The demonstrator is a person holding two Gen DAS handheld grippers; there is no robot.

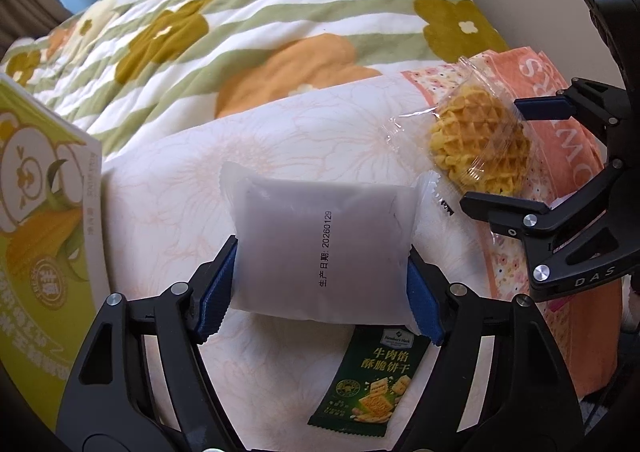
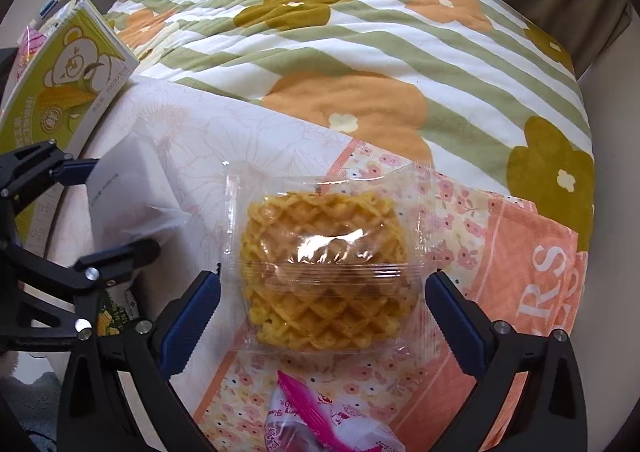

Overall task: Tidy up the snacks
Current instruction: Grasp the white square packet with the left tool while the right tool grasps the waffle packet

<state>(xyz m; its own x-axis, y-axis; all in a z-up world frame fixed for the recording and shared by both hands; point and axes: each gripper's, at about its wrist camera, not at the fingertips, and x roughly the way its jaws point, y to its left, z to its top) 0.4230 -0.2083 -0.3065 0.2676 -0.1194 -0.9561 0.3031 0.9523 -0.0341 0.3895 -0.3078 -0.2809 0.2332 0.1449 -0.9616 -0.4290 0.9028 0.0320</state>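
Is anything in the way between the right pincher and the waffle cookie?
No, nothing visible. The right gripper is open with its blue fingers on either side of the waffle packet, which lies on the bed.

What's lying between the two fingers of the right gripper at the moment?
The clear-wrapped waffle snack sits between the right gripper's open fingers, neither pad touching it, in the right wrist view.

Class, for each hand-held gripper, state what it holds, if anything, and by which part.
Left hand-held gripper: white frosted packet, gripped by its two side edges. Right hand-held gripper: open around the waffle packet, holding nothing.
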